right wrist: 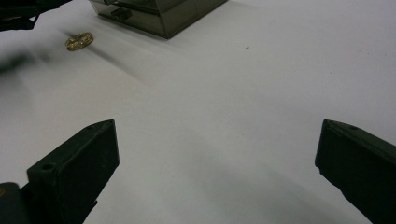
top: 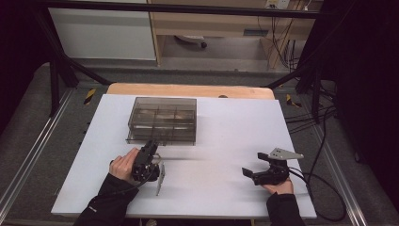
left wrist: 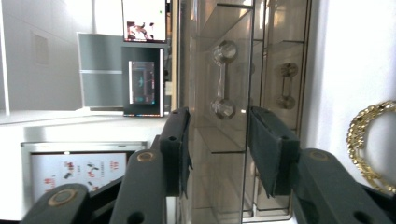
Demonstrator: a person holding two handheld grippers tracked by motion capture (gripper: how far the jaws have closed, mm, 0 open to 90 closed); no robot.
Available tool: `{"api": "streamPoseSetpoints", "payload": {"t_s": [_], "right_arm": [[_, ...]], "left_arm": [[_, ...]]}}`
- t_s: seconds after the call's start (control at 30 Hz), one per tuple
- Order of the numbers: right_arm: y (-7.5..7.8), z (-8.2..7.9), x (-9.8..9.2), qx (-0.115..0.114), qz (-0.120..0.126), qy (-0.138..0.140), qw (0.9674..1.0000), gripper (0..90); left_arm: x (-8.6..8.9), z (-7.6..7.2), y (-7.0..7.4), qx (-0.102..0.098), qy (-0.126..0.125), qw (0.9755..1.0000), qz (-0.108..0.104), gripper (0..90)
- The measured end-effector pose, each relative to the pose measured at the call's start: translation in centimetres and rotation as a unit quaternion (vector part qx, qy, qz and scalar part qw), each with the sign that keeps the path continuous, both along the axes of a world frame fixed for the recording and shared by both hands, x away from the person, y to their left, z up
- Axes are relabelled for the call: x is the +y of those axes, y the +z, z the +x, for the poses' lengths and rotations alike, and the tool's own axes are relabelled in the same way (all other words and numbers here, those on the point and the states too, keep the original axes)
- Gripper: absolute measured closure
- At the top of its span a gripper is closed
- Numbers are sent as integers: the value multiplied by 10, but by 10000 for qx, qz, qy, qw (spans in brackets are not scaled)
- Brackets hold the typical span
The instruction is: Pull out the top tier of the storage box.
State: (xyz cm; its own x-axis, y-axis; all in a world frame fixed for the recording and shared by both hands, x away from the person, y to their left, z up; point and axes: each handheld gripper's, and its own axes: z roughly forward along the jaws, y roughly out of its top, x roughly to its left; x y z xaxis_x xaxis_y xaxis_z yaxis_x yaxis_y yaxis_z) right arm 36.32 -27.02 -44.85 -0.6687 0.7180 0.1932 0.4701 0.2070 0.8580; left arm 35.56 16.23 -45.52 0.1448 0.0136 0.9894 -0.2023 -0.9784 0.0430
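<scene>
A smoky clear drawer box (top: 162, 120) stands on the white table top (top: 226, 141), left of centre. My left gripper (top: 151, 146), rolled onto its side, points at the box's front. In the left gripper view, its jaws (left wrist: 218, 122) stand apart just short of a clear bar handle (left wrist: 223, 79) on a drawer front, and the pads do not touch it. A gold chain bracelet (left wrist: 369, 144) lies on the table beside that gripper; the bracelet (right wrist: 78, 40) lies in front of the box (right wrist: 159, 14). My right gripper (top: 254, 170) rests at the right, open wide (right wrist: 217, 140) over bare table.
A wooden edge (top: 188, 89) runs behind the white top. Black frame bars, cables and a cabinet stand beyond the table. A second clear handle (left wrist: 286, 86) shows on the neighbouring drawer.
</scene>
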Motion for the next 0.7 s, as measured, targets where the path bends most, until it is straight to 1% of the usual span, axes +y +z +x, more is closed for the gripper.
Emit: {"api": "streamPoseSetpoints", "payload": {"t_s": [0.17,0.23,0.27,0.3,0.33,0.37,0.4,0.43,0.47,0.53,0.6,0.67,0.7], "right_arm": [[0,0,0,-4,-22,5,10000,5],[0,0,0,-8,-8,3,10000,5],[0,0,0,-8,-8,3,10000,5],[0,0,0,-7,-6,3,10000,5],[0,0,0,-14,-4,-1,10000,5],[0,0,0,-13,-2,-3,10000,5],[0,0,0,-13,-2,-3,10000,5],[0,0,0,-5,3,-2,10000,5],[0,0,0,-5,3,-2,10000,5],[0,0,0,-8,-1,1,10000,5],[0,0,0,-9,-1,-5,10000,5],[0,0,0,-4,3,-5,10000,5],[0,0,0,-4,3,-5,10000,5]], "left_arm": [[0,1,6,274,-58,9995,-131,542],[0,2,9,431,-68,9988,-215,513],[0,2,10,491,-61,9985,-222,513],[0,2,11,576,-83,9979,-284,504],[0,2,12,621,-92,9976,-296,493],[0,2,13,646,-114,9972,-347,473],[0,1,15,717,-100,9965,-413,473],[1,1,17,800,-109,9955,-490,452],[1,1,18,880,-114,9945,-555,452],[1,0,21,1009,-103,9928,-629,433],[2,0,23,1147,-113,9903,-771,419],[3,0,26,1366,-101,9856,-993,391],[4,-1,27,1413,-83,9841,-1070,391]]}}
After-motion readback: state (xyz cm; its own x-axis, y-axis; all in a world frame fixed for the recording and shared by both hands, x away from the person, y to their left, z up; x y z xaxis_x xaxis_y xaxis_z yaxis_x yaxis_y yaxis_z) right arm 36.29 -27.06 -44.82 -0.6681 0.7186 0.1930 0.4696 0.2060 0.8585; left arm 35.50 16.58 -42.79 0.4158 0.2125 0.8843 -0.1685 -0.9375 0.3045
